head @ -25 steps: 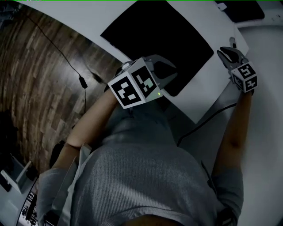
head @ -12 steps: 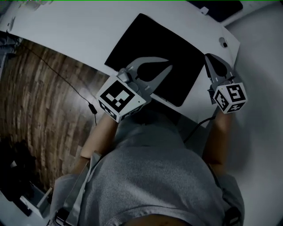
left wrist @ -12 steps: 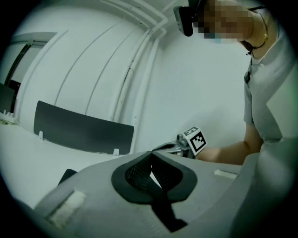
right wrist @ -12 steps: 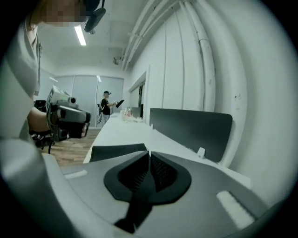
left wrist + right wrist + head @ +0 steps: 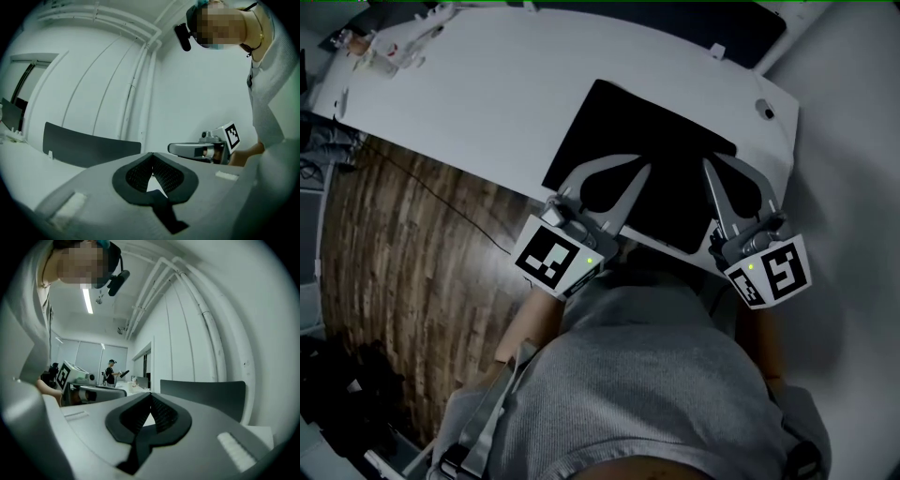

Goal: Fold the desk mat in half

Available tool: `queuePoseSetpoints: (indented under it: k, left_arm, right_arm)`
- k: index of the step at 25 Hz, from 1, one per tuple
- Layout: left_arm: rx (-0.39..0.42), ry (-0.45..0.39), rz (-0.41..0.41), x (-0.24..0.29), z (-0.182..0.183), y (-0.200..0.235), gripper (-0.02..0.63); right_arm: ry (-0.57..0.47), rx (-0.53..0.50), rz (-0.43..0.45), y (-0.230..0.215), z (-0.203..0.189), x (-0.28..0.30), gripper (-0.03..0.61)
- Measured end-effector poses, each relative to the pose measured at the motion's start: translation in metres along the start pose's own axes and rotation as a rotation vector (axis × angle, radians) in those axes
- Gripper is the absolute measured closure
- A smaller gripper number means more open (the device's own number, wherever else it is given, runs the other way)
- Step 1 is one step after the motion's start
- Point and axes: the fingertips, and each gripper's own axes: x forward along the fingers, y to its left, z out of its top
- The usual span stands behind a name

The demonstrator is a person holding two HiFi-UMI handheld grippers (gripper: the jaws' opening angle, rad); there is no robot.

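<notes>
Two empty claws, left claw (image 5: 643, 170) and right claw (image 5: 711, 163), both closed tight above a flat, unfolded black desk mat (image 5: 649, 120).

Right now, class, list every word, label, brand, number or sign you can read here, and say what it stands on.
No word, number or brand can be read anywhere.
On the cube of the left gripper: a black-and-white square marker, a pattern, no letters.
On the cube of the right gripper: the same.
On the desk mat: nothing, plain black.
On the small items at the far left of the desk: too small to read.
</notes>
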Motion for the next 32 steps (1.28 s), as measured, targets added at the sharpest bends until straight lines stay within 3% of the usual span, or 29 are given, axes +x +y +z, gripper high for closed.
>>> queuePoseSetpoints:
  k: [5,11,22,32]
  left_arm:
    - [-0.027,-0.046,0.028,-0.004,0.016,0.002,0.612]
    - [-0.016,-0.041,0.038,-0.006,0.019,0.002,0.612]
    - [-0.01,-0.069,0.058,-0.004,0.029,0.004,0.612]
    - [-0.012,-0.042,0.076,-0.01,0.023,0.008,0.612]
  right_arm:
    - [-0.062,0.063,0.036,0.026,0.014,-0.002,0.577]
    - [-0.106,0.137,0.036,0.038,0.02,0.003,0.577]
    - [-0.069,0.124,0.042,0.04,0.015,0.006,0.577]
    - [-0.049,0.116,0.048,0.038,0.012,0.01,0.577]
